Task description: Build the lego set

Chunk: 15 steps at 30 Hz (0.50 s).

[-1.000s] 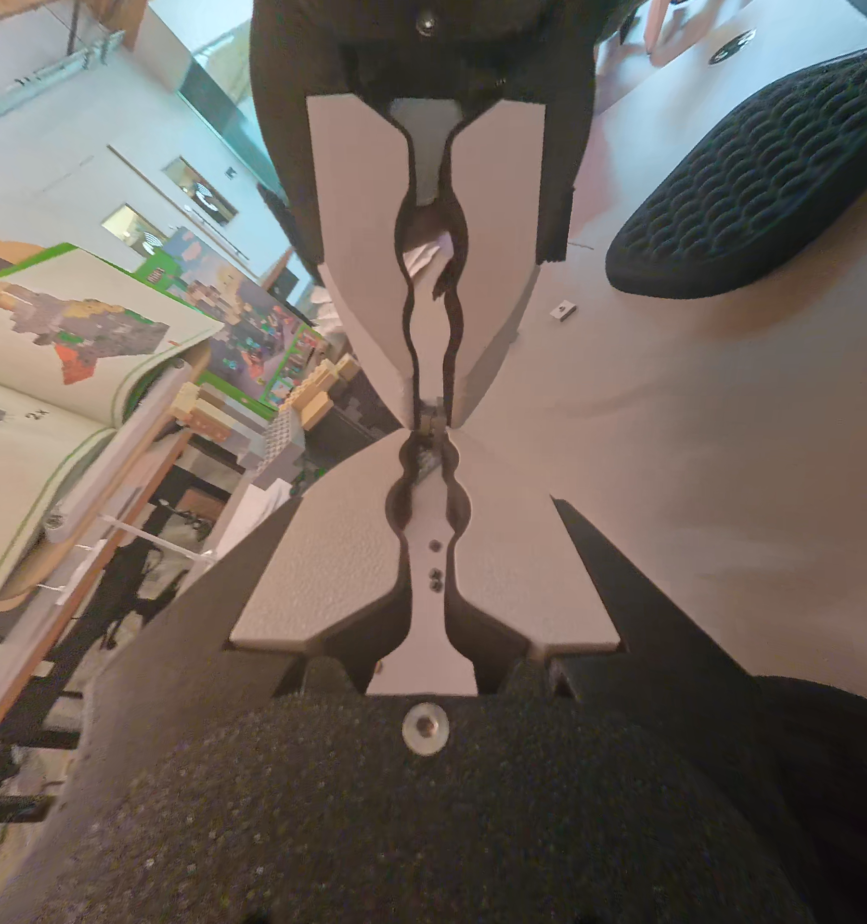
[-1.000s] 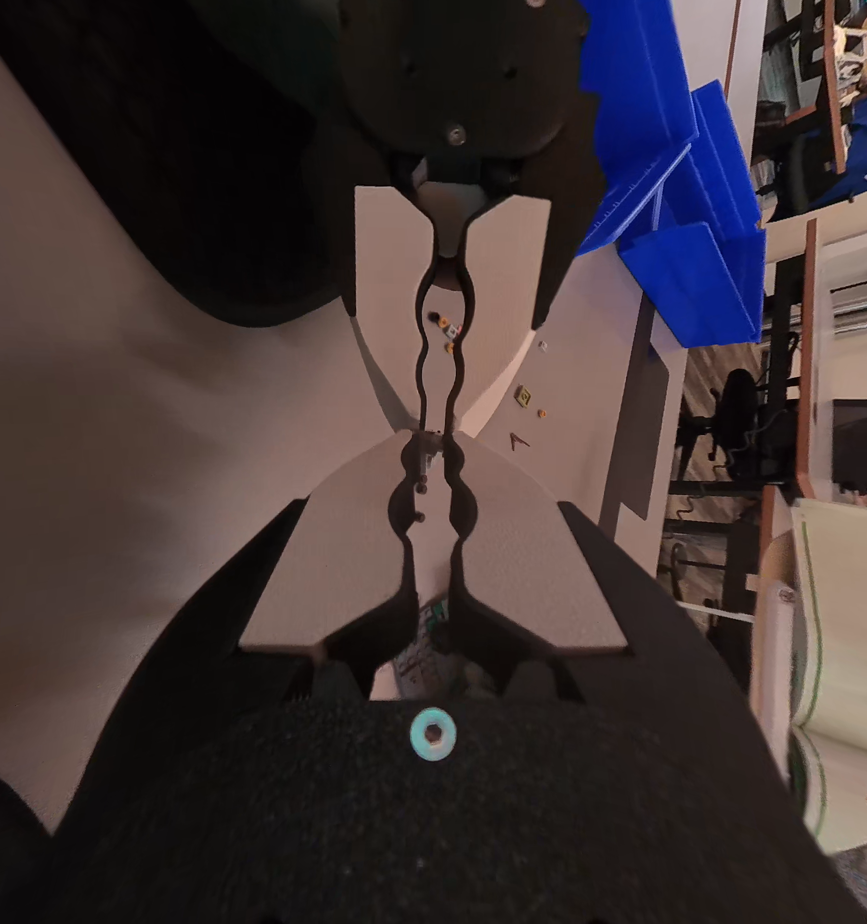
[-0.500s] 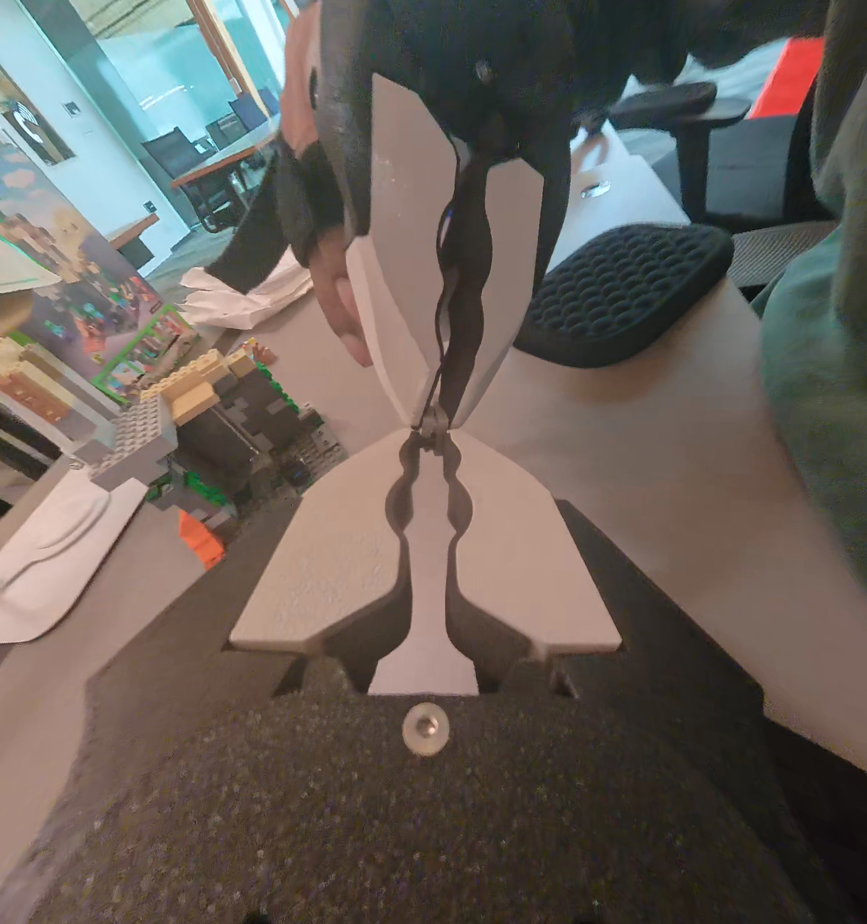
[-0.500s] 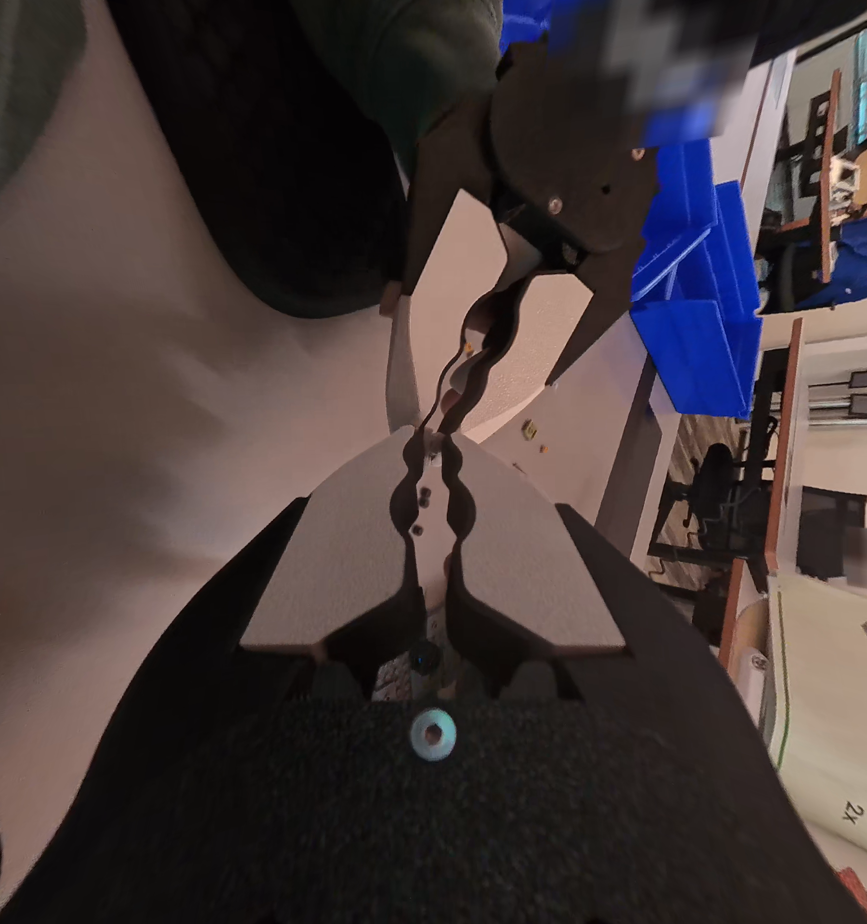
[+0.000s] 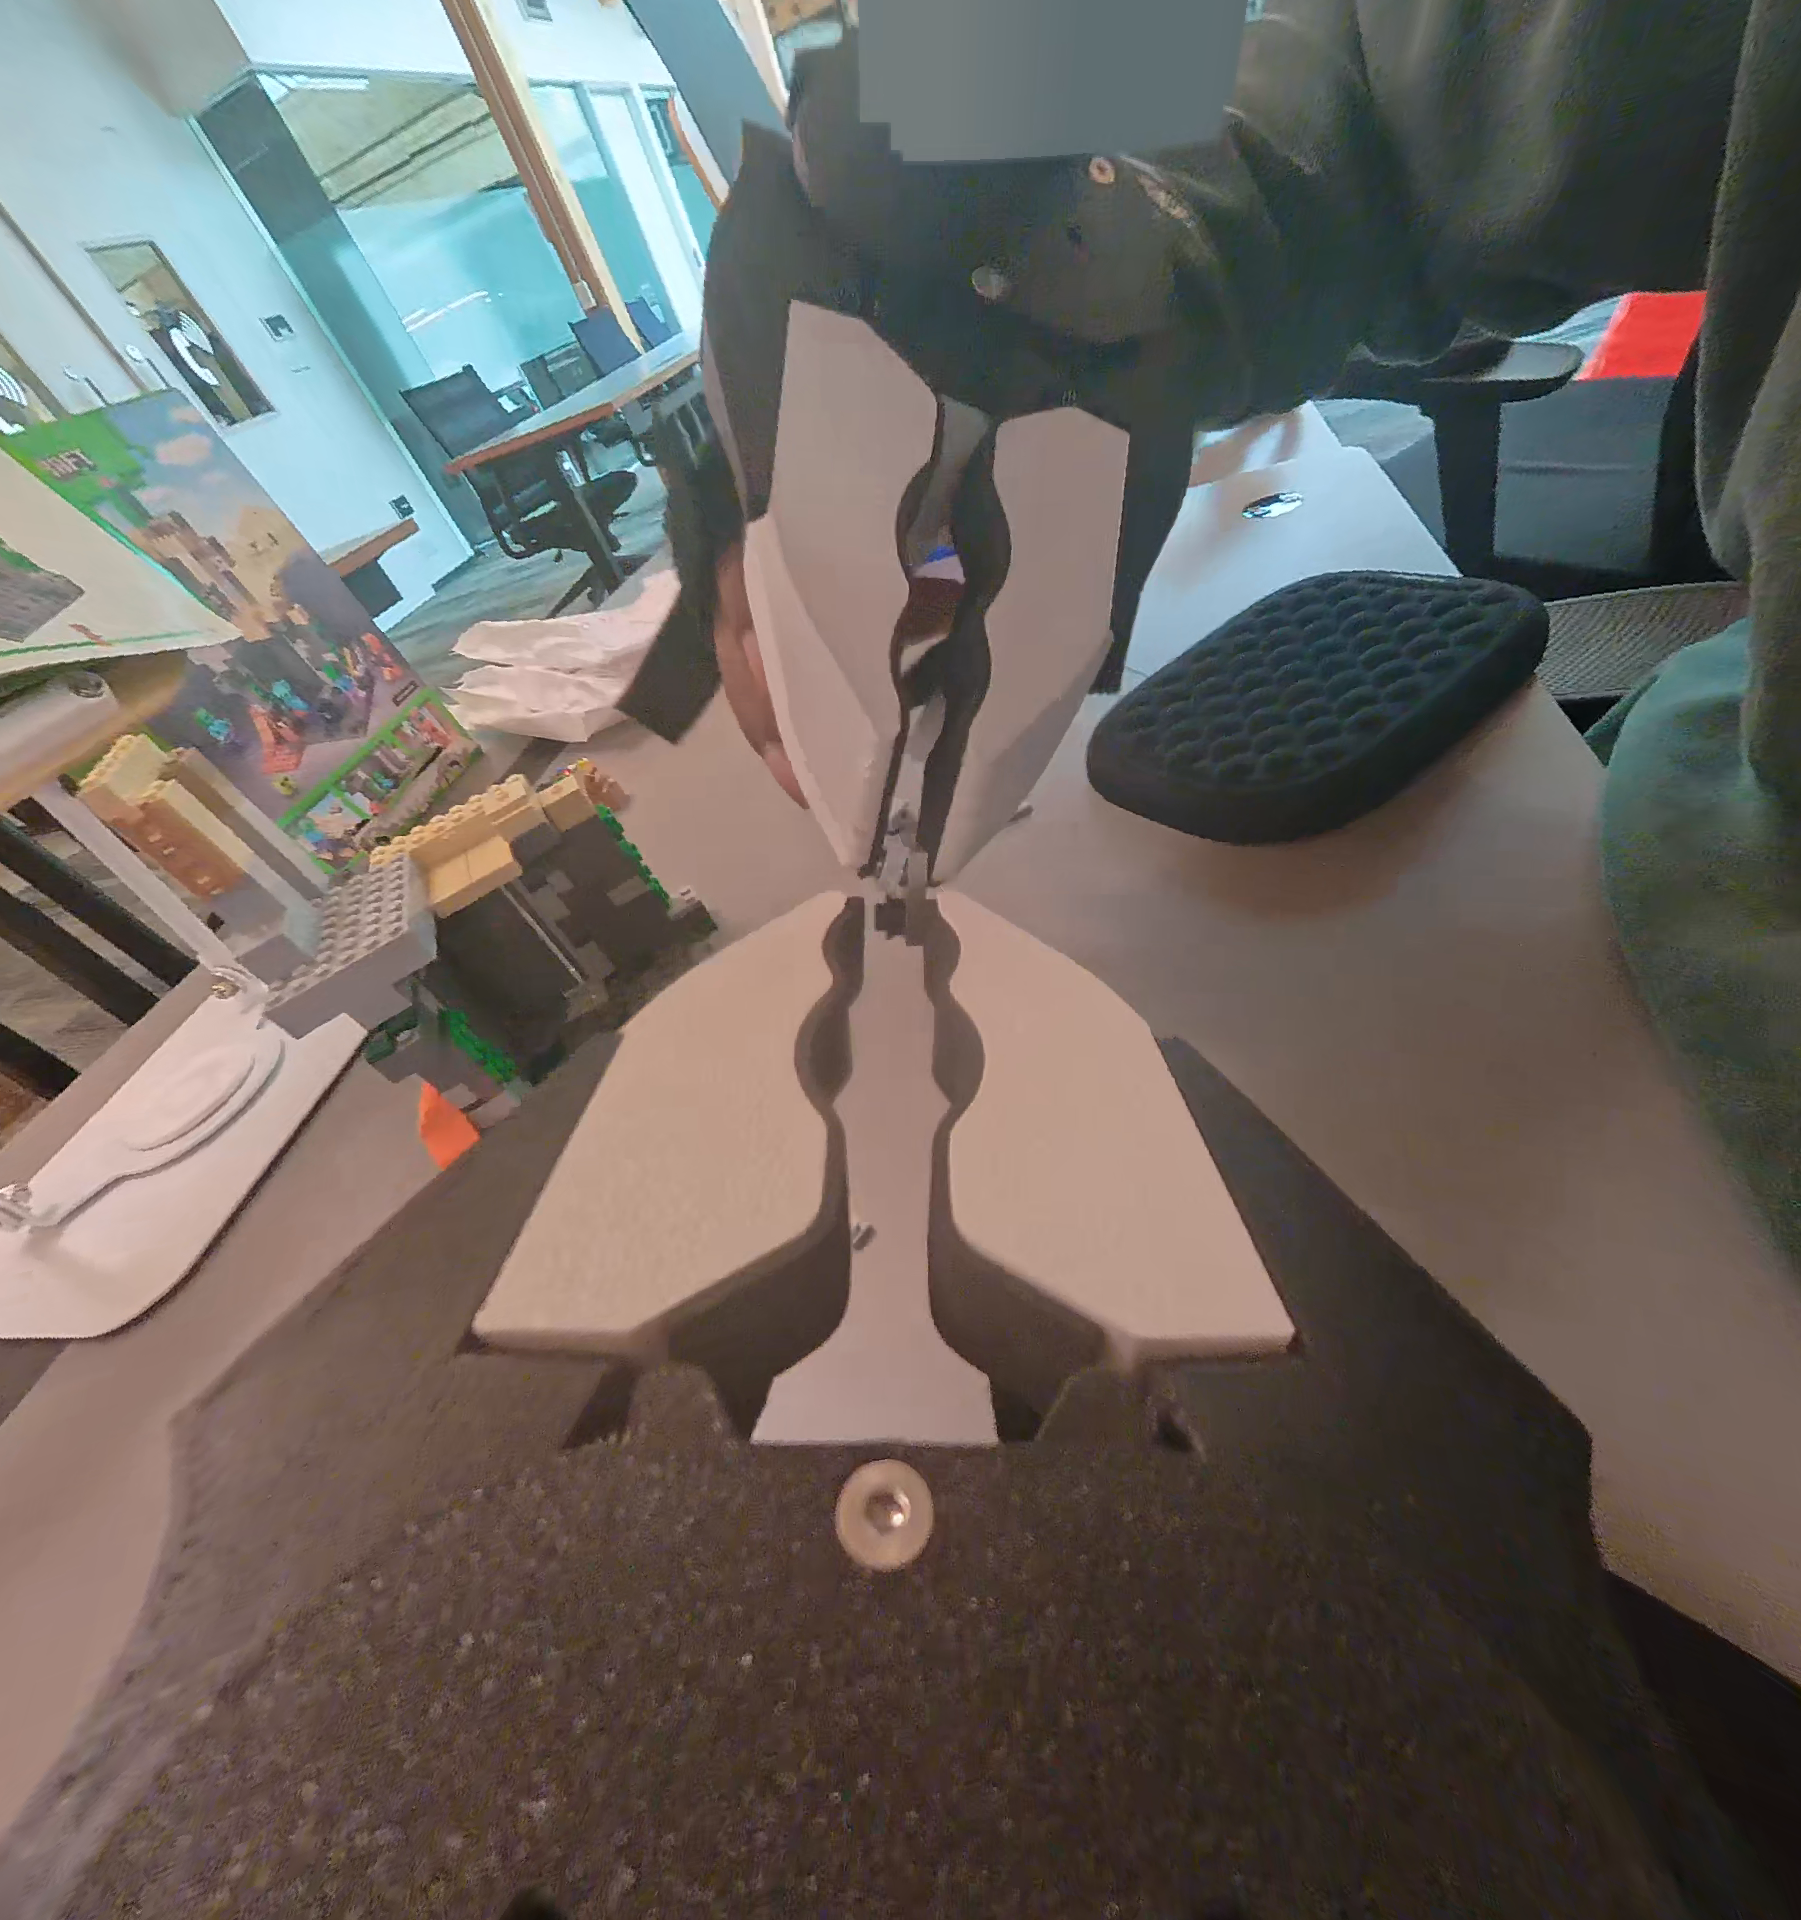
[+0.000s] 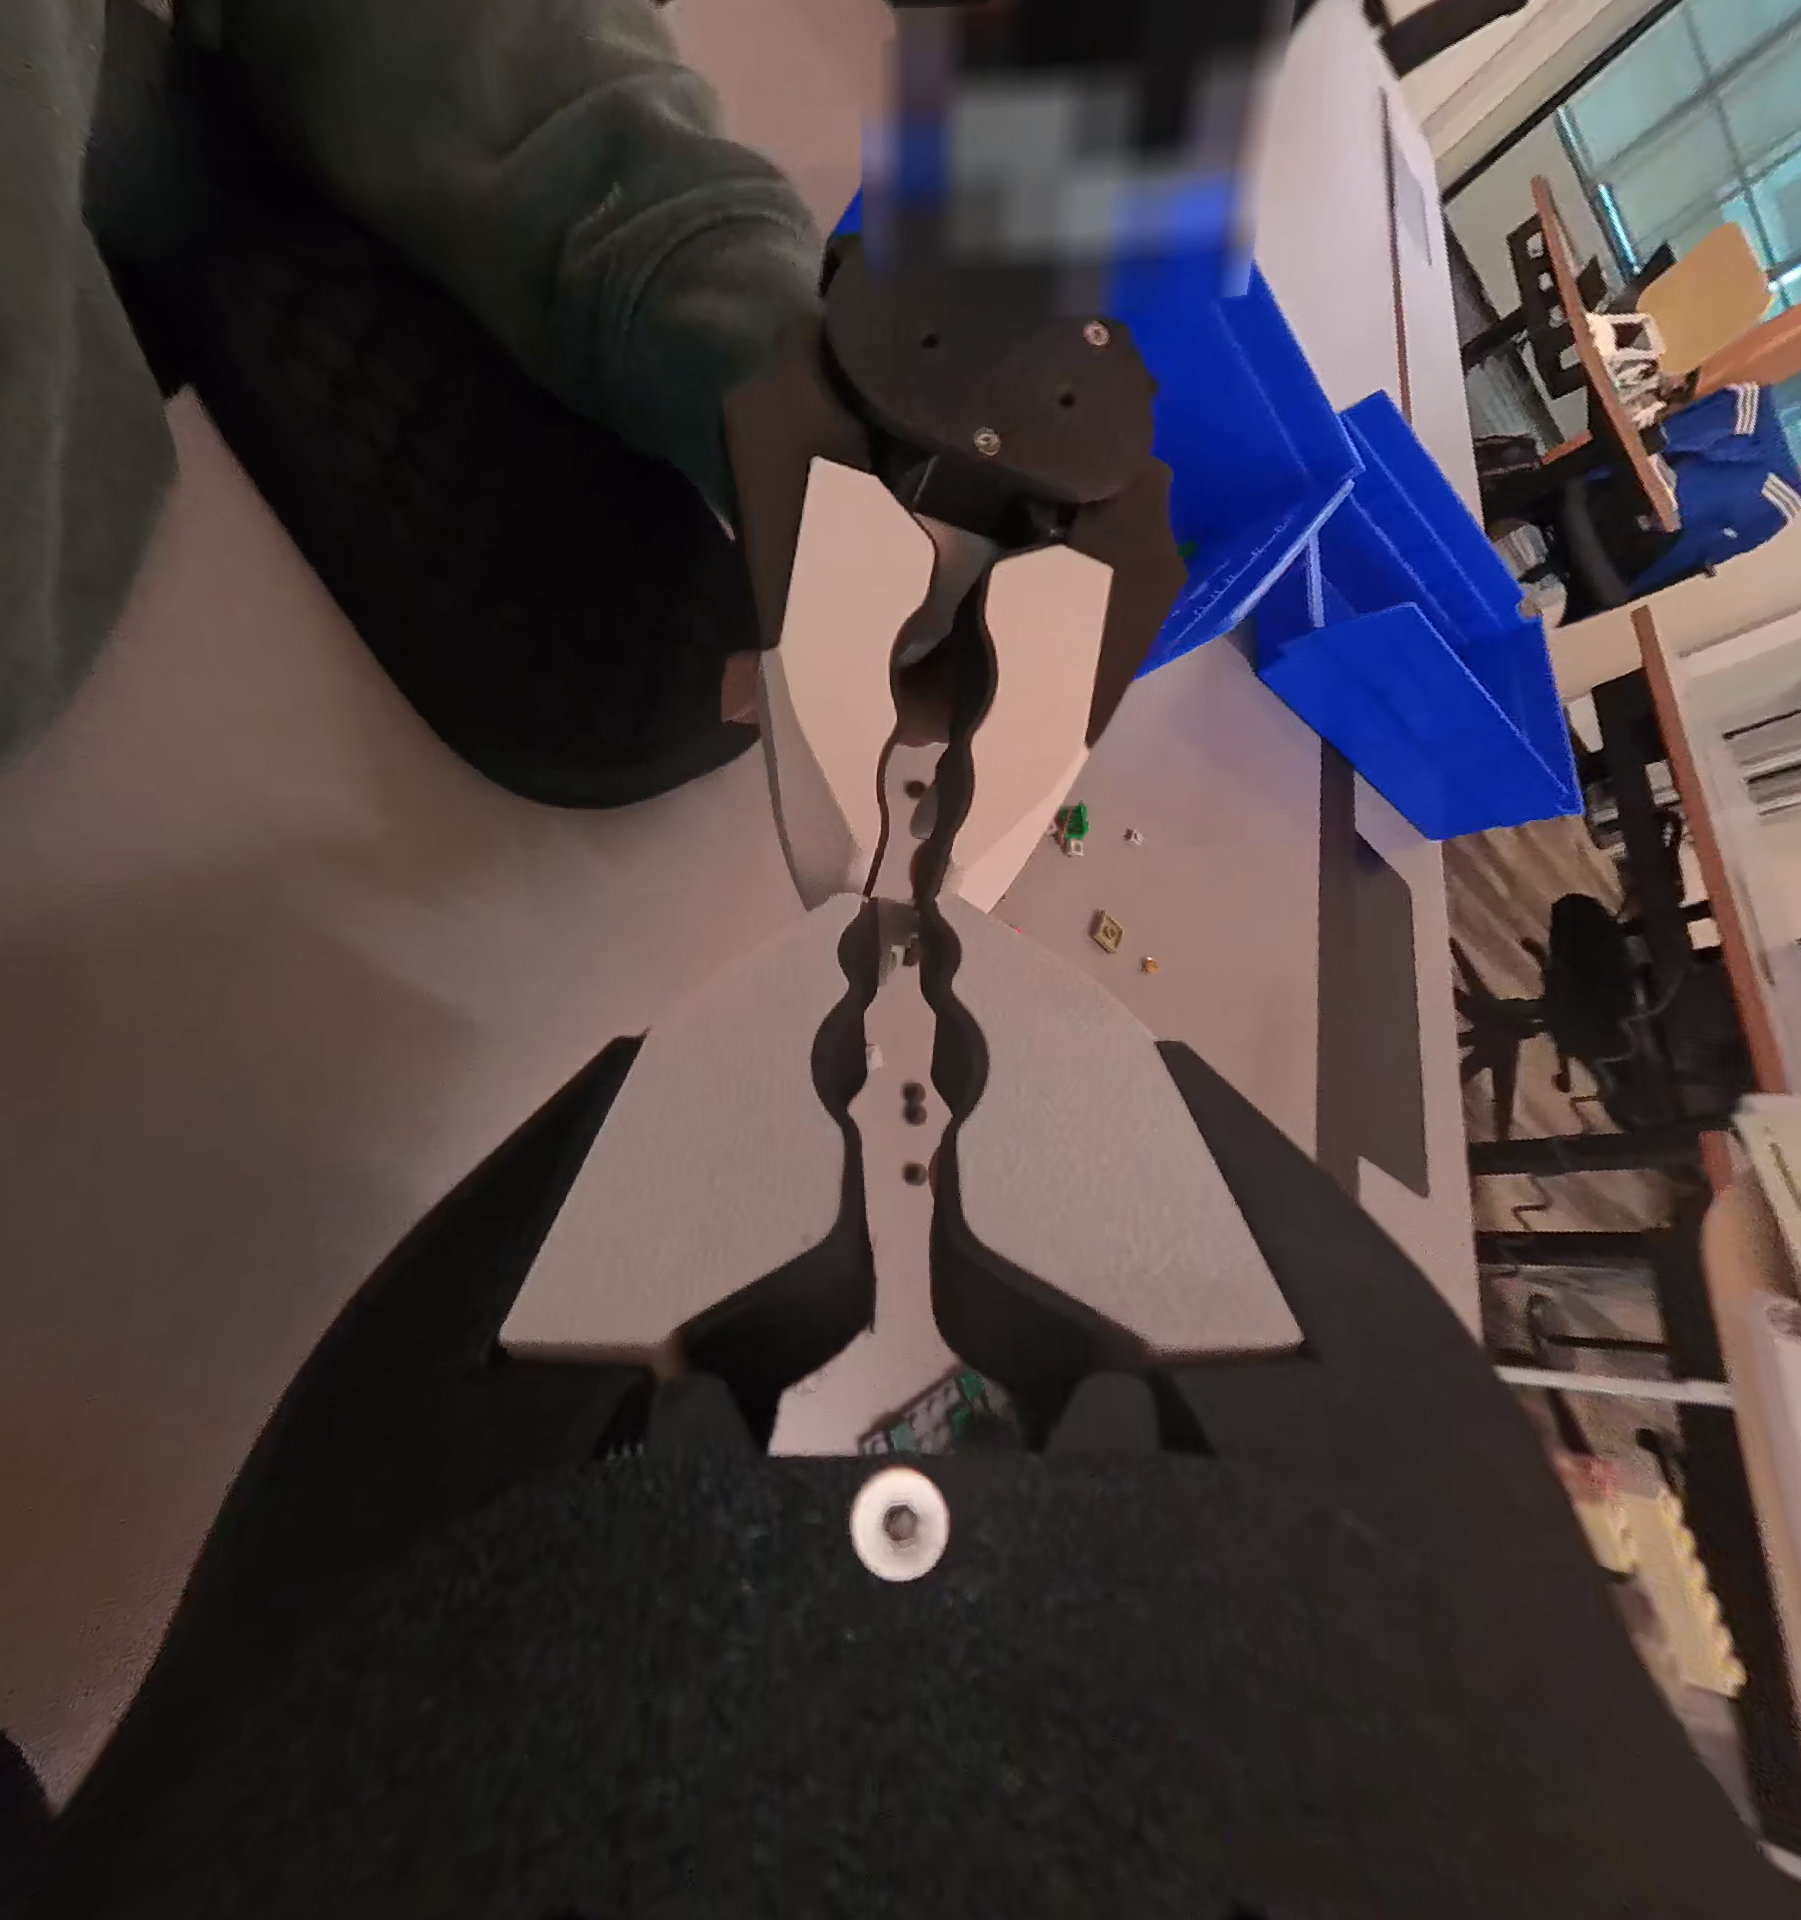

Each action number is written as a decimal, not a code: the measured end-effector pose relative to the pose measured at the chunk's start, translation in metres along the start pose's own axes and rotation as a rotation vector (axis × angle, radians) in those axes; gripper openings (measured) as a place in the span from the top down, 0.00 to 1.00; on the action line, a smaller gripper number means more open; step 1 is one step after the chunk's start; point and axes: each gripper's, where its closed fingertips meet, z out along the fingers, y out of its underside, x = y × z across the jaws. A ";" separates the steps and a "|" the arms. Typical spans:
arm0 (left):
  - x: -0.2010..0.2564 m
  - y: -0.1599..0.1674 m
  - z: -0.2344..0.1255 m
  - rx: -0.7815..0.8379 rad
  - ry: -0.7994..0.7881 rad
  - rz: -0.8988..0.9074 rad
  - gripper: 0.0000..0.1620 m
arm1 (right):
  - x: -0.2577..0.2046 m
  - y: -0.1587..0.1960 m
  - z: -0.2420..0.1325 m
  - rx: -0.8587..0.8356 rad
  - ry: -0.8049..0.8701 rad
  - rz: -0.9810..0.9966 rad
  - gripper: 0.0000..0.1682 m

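Note:
My left gripper [image 5: 891, 902] is shut, with a small dark lego piece [image 5: 888, 916] pinched at its tips. My right gripper [image 6: 896, 923] is shut on a small grey lego piece [image 6: 894, 948]. The two grippers meet tip to tip above the table, and the two pieces touch. In the left wrist view the right gripper [image 5: 901, 854] comes down from above. In the right wrist view the left gripper [image 6: 901, 883] does the same. The partly built lego model [image 5: 522, 904], tan, grey, black and green, stands on the table to the left.
The lego box [image 5: 283, 665], an open instruction booklet [image 5: 23, 582] on a stand and white bags [image 5: 563, 665] lie at the left. A black padded rest [image 5: 1322, 707] lies at the right. Blue bins [image 6: 1395, 644] and loose pieces [image 6: 1109, 930] sit on the table. A person's green sleeve [image 6: 563, 208] is close. My two grippers' fingertips are within a few centimetres of each other.
Both grippers have swung round together and stayed tip to tip and shut. The model and box have come into fuller view at the left, and the person's sleeves now show.

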 end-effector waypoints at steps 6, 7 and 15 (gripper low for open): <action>-0.008 -0.005 -0.003 0.011 -0.060 0.021 0.95 | 0.010 -0.002 -0.004 0.078 0.057 0.113 0.96; -0.008 -0.005 -0.003 0.008 -0.065 0.028 0.95 | 0.010 -0.003 -0.004 0.088 0.061 0.127 0.96; -0.008 0.006 -0.001 -0.115 -0.104 0.145 0.96 | 0.002 0.007 0.000 0.013 0.034 0.144 0.95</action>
